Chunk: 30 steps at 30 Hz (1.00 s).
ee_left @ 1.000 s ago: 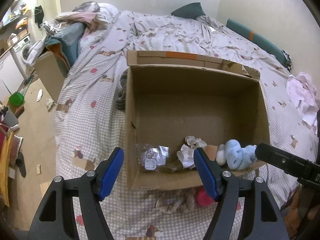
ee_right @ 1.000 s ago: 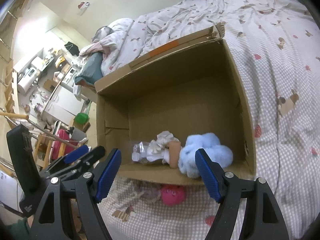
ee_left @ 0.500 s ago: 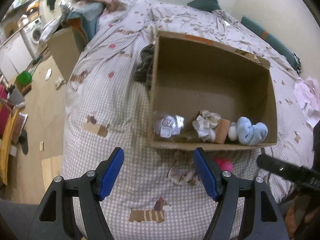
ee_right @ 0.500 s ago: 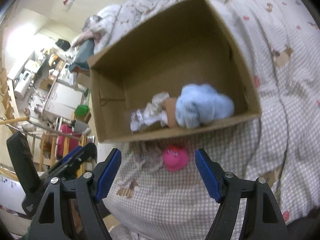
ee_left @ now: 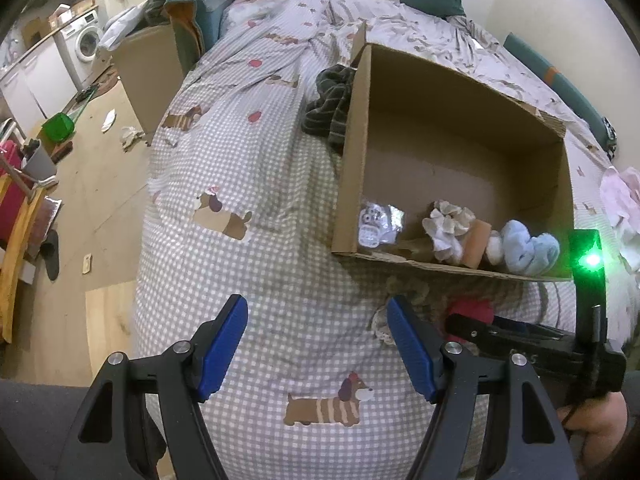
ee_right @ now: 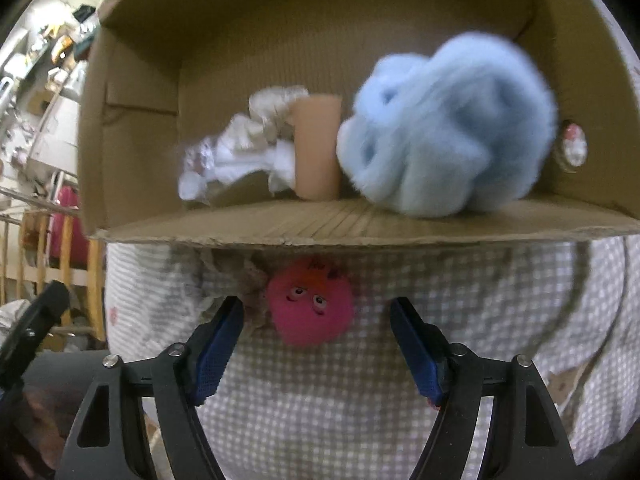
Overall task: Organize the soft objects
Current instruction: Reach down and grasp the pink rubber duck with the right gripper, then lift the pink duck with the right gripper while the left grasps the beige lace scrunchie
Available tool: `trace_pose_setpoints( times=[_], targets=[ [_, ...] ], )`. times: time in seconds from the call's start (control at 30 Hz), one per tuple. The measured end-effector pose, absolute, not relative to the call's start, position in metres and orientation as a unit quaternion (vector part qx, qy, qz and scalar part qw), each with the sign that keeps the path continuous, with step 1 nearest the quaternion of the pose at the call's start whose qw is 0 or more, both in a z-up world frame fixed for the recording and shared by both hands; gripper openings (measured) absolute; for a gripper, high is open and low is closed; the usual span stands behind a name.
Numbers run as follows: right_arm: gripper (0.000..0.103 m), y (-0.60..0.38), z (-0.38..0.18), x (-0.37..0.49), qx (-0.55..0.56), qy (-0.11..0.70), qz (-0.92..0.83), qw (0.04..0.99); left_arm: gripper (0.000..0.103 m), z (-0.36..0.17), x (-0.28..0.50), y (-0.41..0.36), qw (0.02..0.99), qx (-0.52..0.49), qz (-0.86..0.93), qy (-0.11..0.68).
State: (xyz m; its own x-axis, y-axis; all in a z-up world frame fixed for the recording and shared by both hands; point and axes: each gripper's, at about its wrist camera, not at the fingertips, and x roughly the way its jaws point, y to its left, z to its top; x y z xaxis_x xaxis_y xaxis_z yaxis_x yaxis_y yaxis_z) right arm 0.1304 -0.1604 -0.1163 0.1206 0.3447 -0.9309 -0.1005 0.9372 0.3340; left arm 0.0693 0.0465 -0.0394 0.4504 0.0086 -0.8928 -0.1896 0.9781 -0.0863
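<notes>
A cardboard box [ee_left: 352, 152] lies on the checked bed cover; its near wall [ee_right: 360, 226] fills the right wrist view. Inside sit a blue fluffy toy [ee_right: 448, 128] [ee_left: 528, 252], a tan roll [ee_right: 318, 148], crumpled white cloth [ee_right: 244, 152] and a clear packet [ee_left: 376, 224]. A pink plush ball with eyes [ee_right: 310, 300] lies on the cover just outside the box's near wall, beside a lacy beige cloth [ee_right: 236, 276]. My right gripper [ee_right: 316, 344] is open, its jaws on either side of the ball, just short of it. My left gripper [ee_left: 316, 344] is open and empty over bare cover.
A dark striped garment [ee_left: 330, 106] lies against the box's left wall. Pink clothes [ee_left: 624, 204] lie at the right. The bed's left edge drops to a wooden floor [ee_left: 88, 184] with clutter. A second cardboard box [ee_left: 148, 68] with piled clothes stands at the bedside.
Both grippers have pulled back and dropped lower. The right gripper has closed in on the pink ball, which now sits between its open jaws. The left gripper has shifted left, away from the box.
</notes>
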Motion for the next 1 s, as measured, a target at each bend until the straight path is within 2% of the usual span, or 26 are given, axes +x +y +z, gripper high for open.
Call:
trace_pose_setpoints(
  times=[0.07,0.13,0.17,0.33,0.47,1.0],
  targets=[
    [0.079,-0.156,-0.121,0.131,0.09,0.65,0.154,0.739,0.07,-0.043,0.07,0.047,0.845,-0.086,0.059,0.525],
    [0.063,-0.153,-0.123,0.131,0.084,0.653,0.157,0.736,0.07,-0.046,0.072,0.047,0.842,-0.087,0.06,0.529],
    [0.048,-0.153,-0.124,0.13,0.077,0.654,0.155,0.736,0.07,-0.047,0.072,0.048,0.841,-0.089,0.059,0.531],
    [0.048,-0.16,-0.117,0.125,0.08,0.652,0.156,0.738,0.07,-0.055,0.076,0.041,0.833,-0.096,0.041,0.543],
    [0.048,-0.173,-0.106,0.119,0.095,0.647,0.152,0.741,0.08,-0.066,0.078,0.028,0.825,-0.094,0.027,0.557],
    [0.048,-0.24,-0.077,0.094,0.154,0.625,0.137,0.753,0.082,-0.122,0.118,-0.035,0.788,-0.059,-0.02,0.613]
  ],
)
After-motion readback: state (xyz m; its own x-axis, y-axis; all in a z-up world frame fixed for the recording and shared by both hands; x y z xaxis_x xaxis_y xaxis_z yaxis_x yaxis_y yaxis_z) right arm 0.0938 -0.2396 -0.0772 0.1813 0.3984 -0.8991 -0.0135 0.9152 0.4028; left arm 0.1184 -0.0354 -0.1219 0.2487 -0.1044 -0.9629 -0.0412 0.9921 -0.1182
